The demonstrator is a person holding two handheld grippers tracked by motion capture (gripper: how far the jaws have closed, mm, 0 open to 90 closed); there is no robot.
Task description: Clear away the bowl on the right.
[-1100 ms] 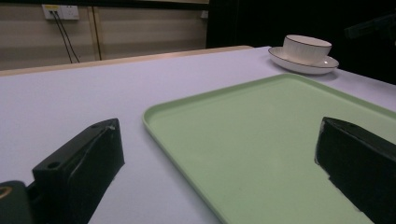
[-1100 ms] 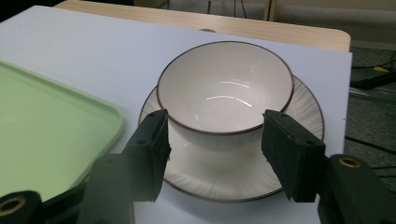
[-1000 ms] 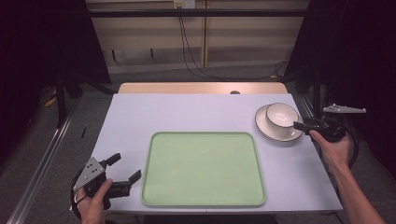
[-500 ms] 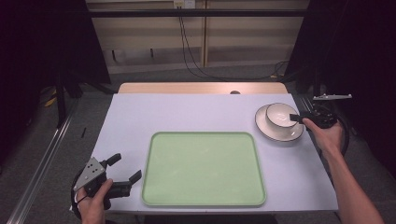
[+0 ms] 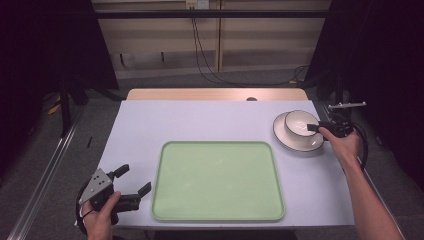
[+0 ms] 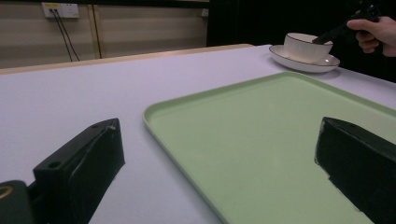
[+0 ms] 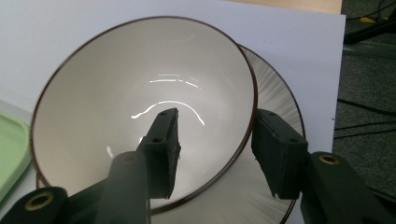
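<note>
A white bowl (image 5: 299, 123) with a dark rim stands on a white plate (image 5: 295, 145) at the table's right side. My right gripper (image 5: 314, 127) is open and straddles the bowl's near rim. In the right gripper view one jaw is inside the bowl (image 7: 116, 93) and the other is outside, over the plate (image 7: 280, 107), with a gap left around the rim; the right gripper (image 7: 217, 114) has not closed on it. A pale green tray (image 5: 217, 180) lies bare in the middle. My left gripper (image 5: 135, 178) is open at the tray's left edge, low over the table.
The left gripper view looks across the tray (image 6: 261, 140) to the bowl (image 6: 306, 46) and the other hand's gripper (image 6: 327, 36). The light table (image 5: 200, 125) has its right edge close behind the plate. Cables and a wall stand beyond the far edge.
My right gripper has moved left from beside the plate and now has its jaws over the bowl's rim. The left gripper has stayed put.
</note>
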